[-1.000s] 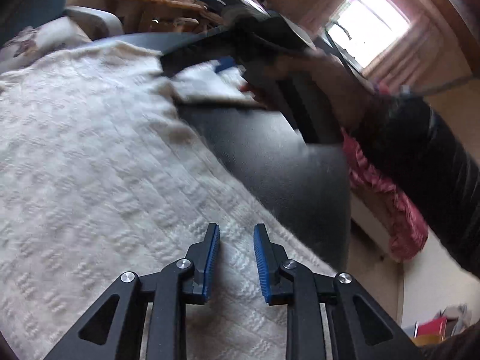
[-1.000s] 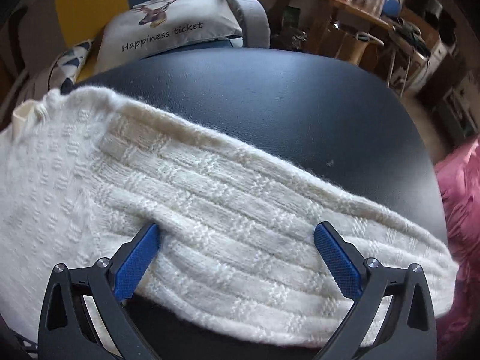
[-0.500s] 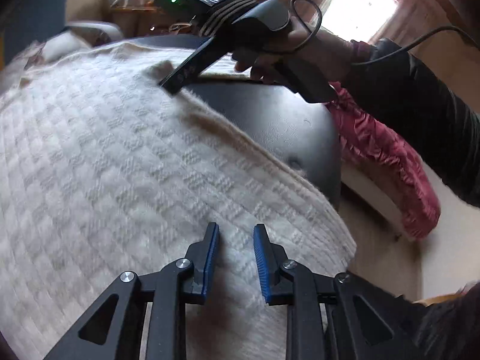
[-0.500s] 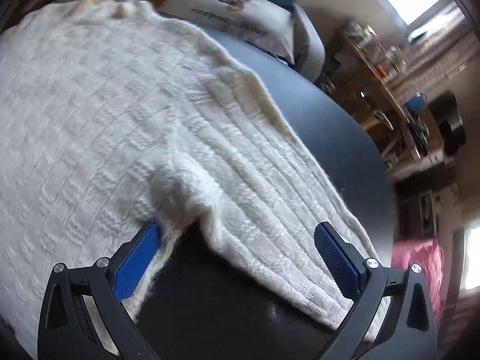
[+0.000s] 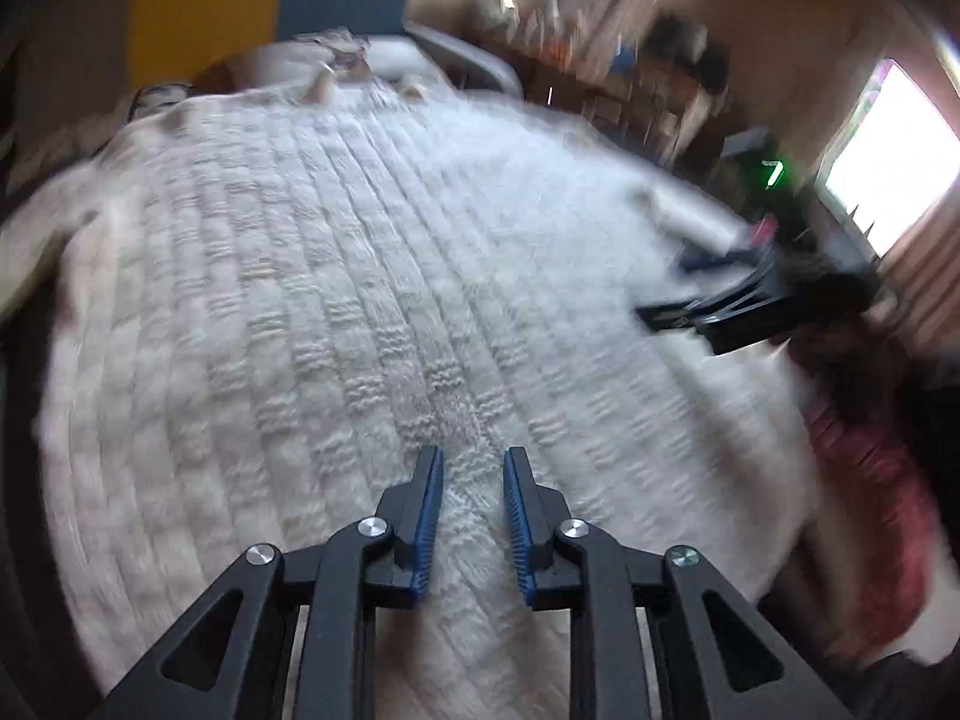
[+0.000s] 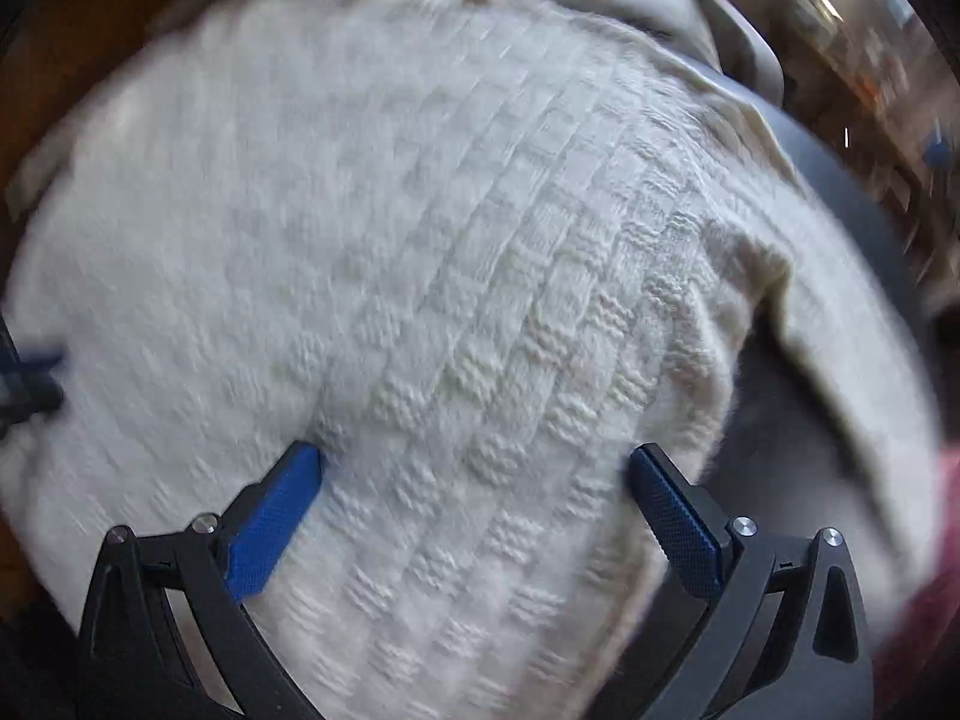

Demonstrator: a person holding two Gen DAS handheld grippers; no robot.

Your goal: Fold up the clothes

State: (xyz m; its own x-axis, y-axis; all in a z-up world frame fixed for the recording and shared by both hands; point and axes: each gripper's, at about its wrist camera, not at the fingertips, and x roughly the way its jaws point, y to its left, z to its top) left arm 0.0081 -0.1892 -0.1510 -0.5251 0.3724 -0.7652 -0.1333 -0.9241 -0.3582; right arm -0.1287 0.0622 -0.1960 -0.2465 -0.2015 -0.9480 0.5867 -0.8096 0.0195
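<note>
Across the dark round surface: cream basket-weave knitted sweater, spread flat. Soft, thick, floppy, probably stretchy; best pinched at hem or sleeve edge. Left tongs narrowly parted, empty; right tongs spread wide, empty.

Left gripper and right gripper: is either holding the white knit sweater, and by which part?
Neither visibly holds it. The left gripper has a narrow gap over the sweater; the right gripper is wide open above it.
</note>
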